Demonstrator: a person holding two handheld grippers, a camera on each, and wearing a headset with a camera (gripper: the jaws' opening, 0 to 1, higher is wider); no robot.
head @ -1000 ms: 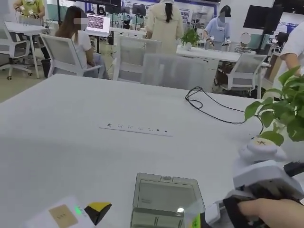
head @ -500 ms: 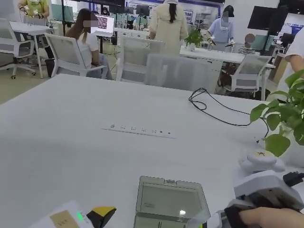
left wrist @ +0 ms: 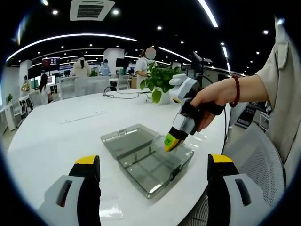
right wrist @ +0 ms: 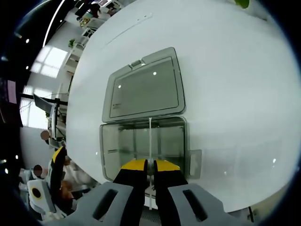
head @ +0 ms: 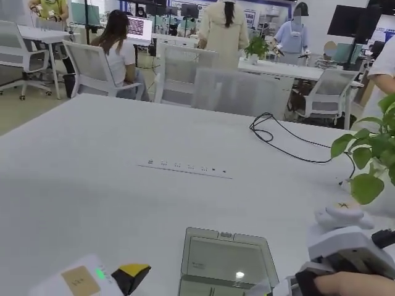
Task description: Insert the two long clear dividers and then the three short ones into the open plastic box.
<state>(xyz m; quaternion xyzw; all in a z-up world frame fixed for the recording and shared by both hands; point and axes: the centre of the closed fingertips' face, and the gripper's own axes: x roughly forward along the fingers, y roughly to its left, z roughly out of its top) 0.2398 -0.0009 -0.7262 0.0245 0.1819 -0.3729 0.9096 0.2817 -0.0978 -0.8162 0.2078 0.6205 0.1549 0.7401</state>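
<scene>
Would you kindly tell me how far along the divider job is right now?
Done: the box lies open, lid folded flat beside it. In hand: the right gripper is shut on a clear divider, held edge-on over the box; the left gripper is open and empty. Left: seating it and the others; I cannot tell whether any are already in.

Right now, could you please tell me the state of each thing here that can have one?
box: open.
lid: folded back, lying flat.
divider: on edge, gripped, reaching over the box.
right gripper: shut on the divider.
left gripper: open, nothing between its jaws.
</scene>
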